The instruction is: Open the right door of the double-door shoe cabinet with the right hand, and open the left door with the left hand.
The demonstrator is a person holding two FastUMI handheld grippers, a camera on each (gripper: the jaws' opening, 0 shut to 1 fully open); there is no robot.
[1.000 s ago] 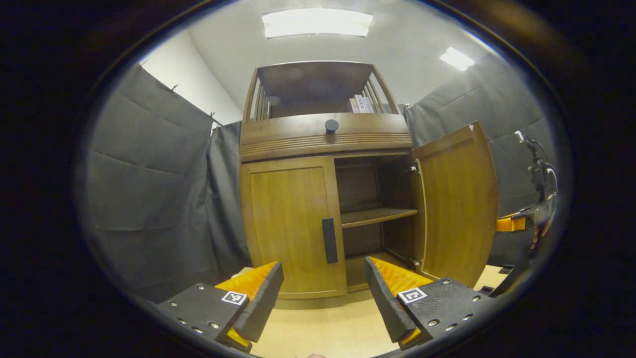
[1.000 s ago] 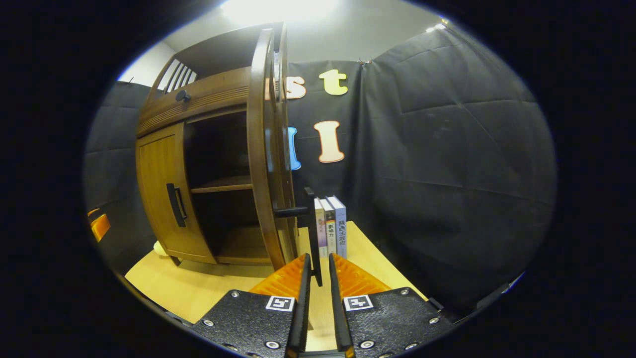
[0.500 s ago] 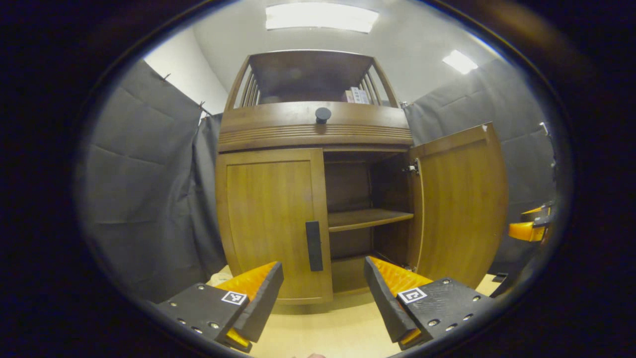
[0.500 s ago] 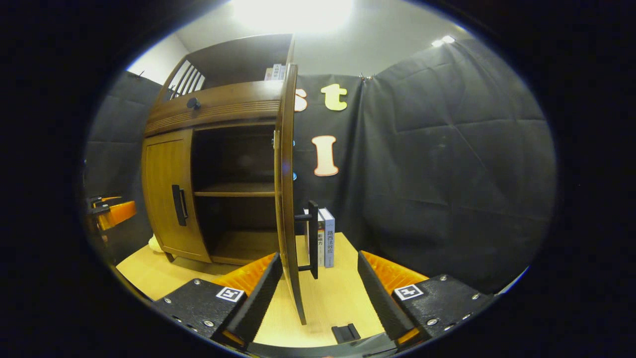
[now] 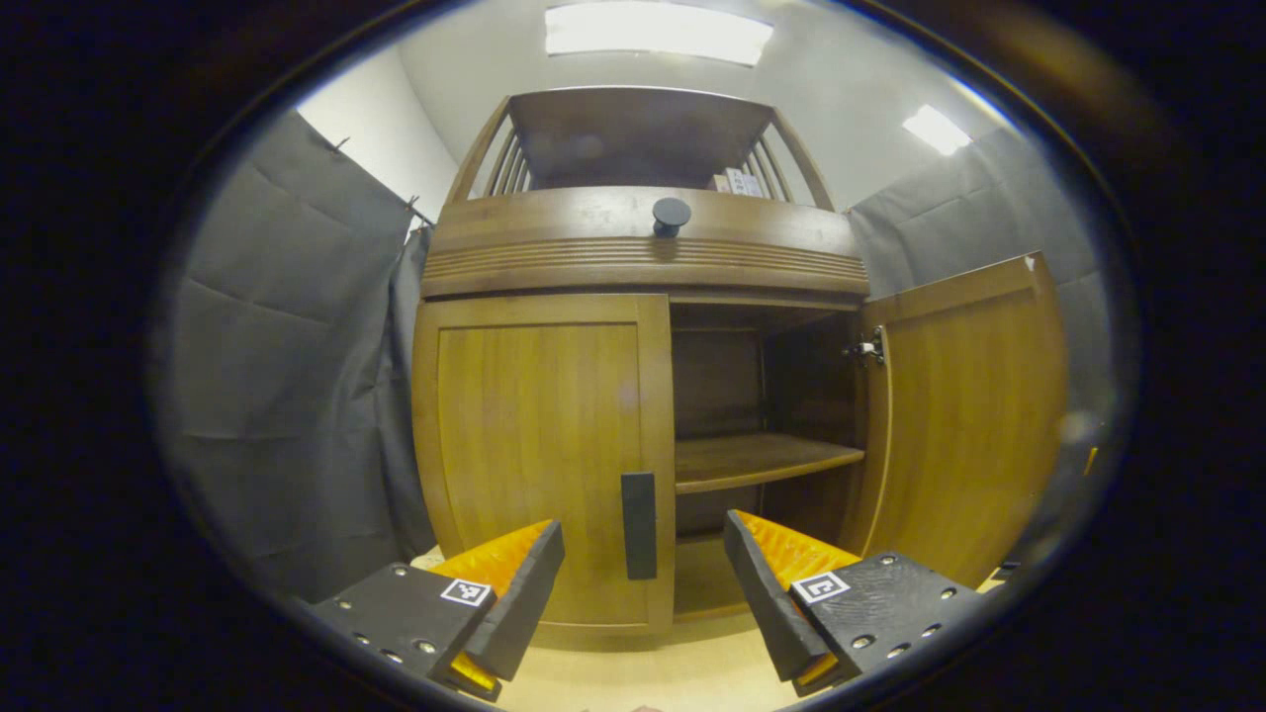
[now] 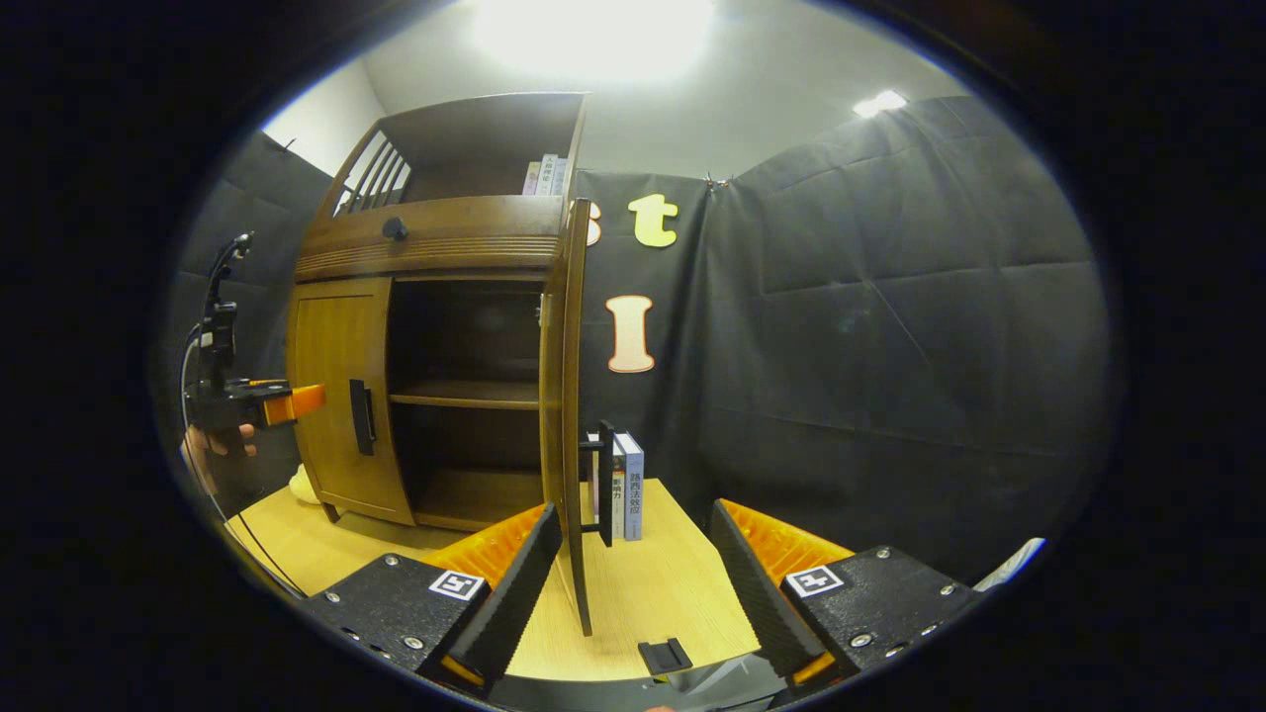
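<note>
I see the shoe cabinet standing on the light wooden desk, a brown wood piece with a curved front, a ribbed band under a round dark knob, and an open railed shelf on top where some books stand. Its right door is swung wide open, so in the right gripper view I look at its thin edge, with the dark bar handle sticking out to the side. Behind it the inside is dark, with one shelf board across the middle. The left door is closed, flat with the frame, and its black vertical handle sits at the inner edge. My left gripper has its fingers spread wide, holding nothing, and the handle shows between them, farther off and not touched. My right gripper is also spread apart and empty, with the open door edge between its fingers but apart from them. In the right gripper view the left gripper appears beside the closed door, with a hand under it. Three books stand on the desk behind the open door, partly hidden by the handle. A small black part lies at the near desk edge; I cannot tell what it is.
</note>
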